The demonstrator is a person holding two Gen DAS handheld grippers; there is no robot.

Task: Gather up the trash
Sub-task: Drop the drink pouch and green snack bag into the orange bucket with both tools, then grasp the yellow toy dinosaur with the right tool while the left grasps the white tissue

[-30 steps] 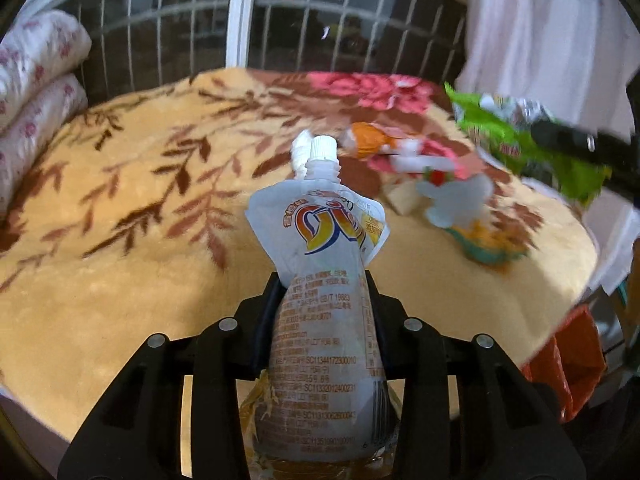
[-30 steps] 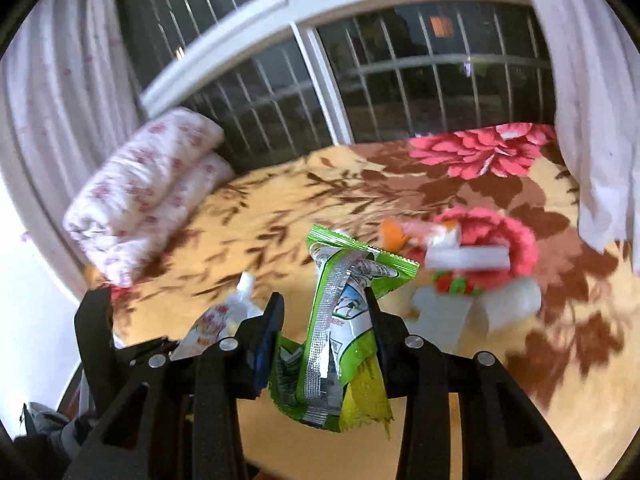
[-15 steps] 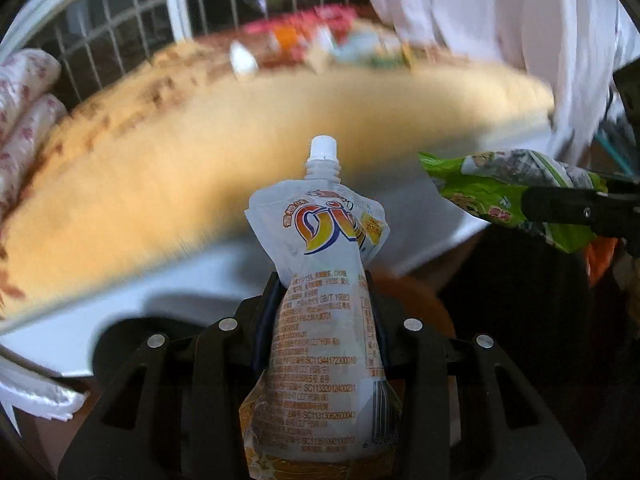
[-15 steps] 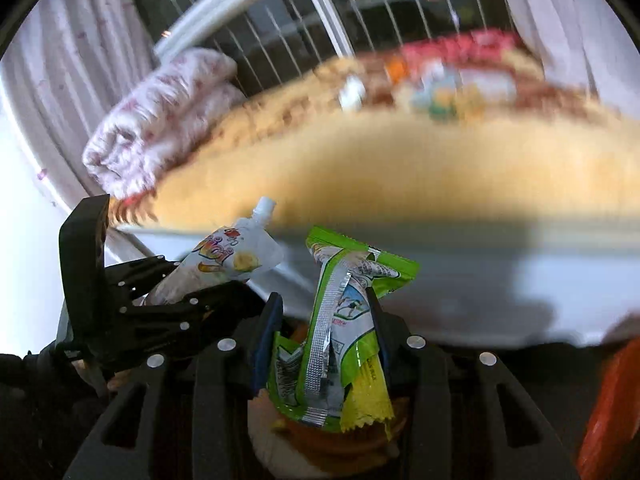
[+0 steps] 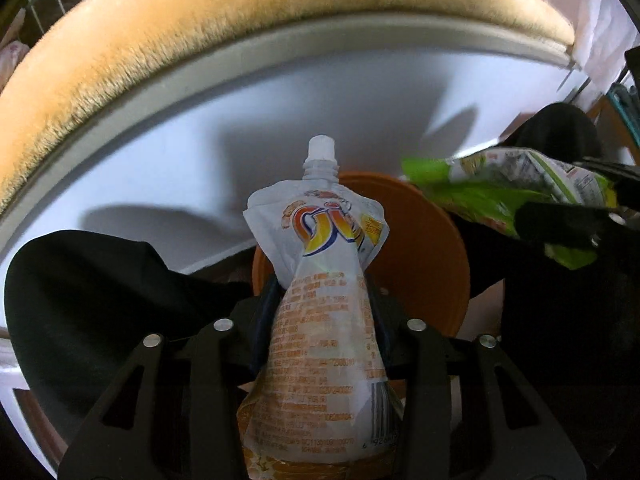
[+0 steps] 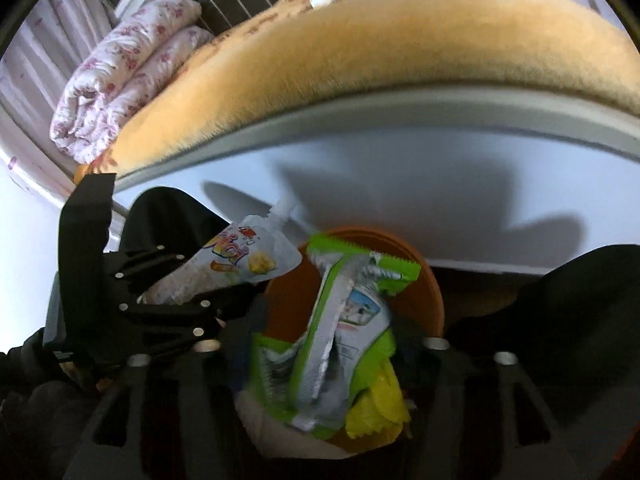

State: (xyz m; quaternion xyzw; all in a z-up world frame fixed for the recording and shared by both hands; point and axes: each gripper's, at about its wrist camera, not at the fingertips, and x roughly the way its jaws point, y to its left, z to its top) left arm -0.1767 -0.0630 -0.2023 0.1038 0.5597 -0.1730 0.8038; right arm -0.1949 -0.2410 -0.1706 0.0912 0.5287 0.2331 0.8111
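Left wrist: jaws pinch spout pouch (image 5: 320, 292); right jaws pinch green wrapper (image 6: 340, 328).

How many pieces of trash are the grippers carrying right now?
2: a spouted drink pouch in the left gripper, a green snack wrapper in the right gripper, both over the orange bin.

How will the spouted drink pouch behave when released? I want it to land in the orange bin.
The drink pouch looks creased and limp, so probably floppy and light. Its glossy film may slip easily from the left gripper. It should drop into the orange bin.
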